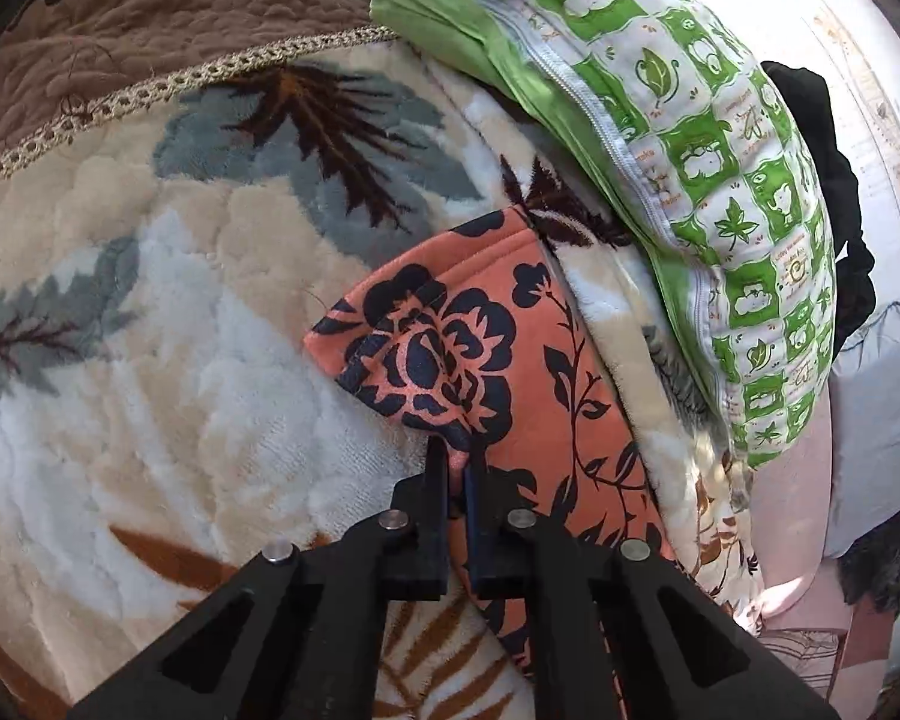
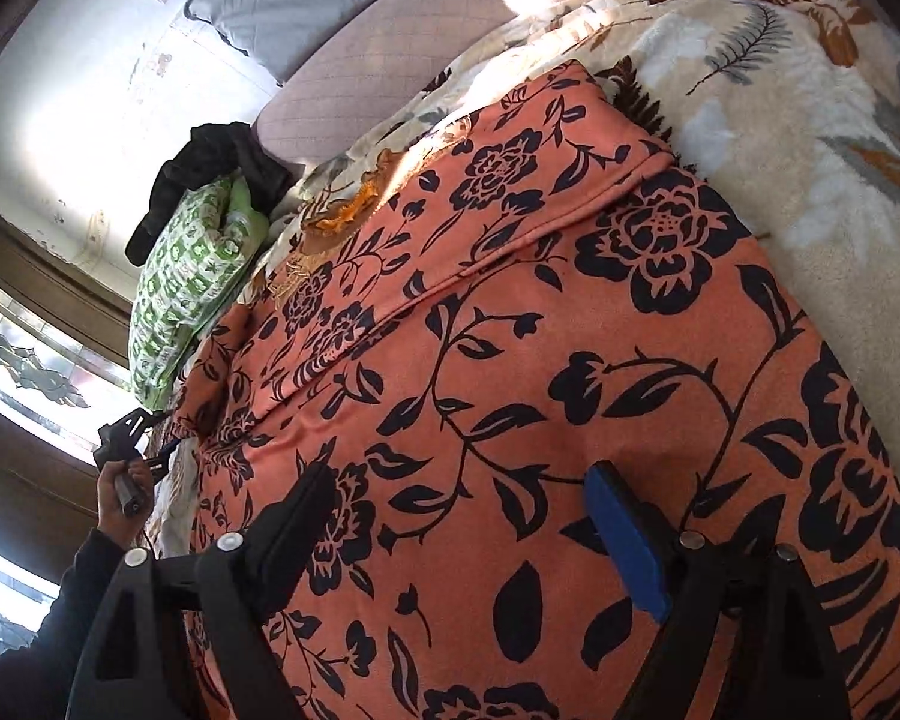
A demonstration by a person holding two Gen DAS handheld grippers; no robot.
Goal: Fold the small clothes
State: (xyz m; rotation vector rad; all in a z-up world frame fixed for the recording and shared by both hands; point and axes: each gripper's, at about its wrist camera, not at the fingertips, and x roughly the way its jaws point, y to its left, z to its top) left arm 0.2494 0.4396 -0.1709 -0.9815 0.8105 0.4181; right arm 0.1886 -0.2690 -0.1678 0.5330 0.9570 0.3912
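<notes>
Where it lies spread on the plush leaf-print blanket (image 1: 150, 312), the orange floral garment (image 2: 510, 360): soft, light, likely limp (best taken at hems or corners). Left gripper (image 1: 455, 450) pinched on its edge; right gripper (image 2: 462, 480) wide apart above it, holding nothing.

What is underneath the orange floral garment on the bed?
The orange floral garment lies on a plush cream blanket with a leaf print, which shows all around its edges. Anything directly beneath the garment's middle is covered and cannot be seen.
</notes>
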